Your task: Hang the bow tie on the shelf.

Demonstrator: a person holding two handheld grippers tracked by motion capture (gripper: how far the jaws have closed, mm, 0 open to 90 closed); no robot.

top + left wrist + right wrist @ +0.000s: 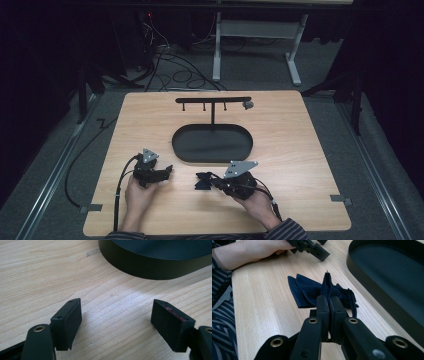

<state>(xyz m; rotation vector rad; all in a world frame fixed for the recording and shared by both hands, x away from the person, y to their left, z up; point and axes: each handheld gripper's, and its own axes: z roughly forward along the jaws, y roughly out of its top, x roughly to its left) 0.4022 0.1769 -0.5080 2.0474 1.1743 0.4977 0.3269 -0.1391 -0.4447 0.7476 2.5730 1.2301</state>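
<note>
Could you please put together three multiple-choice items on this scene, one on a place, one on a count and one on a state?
1. Where does the dark blue bow tie lie?
A. in the tray
B. on the table, in front of the tray
C. hung on the stand

2. How many pegs hang under the stand's crossbar, left of its grey end clip?
A. one
B. three
C. five

3. How do the left gripper jaws stand?
A. wide apart, nothing between them
B. shut on the bow tie
C. shut on the tray

Answers: 1 B, it rests on wood beside the black oval tray. 2 B, three show. 3 A, bare table shows between the pads.
</note>
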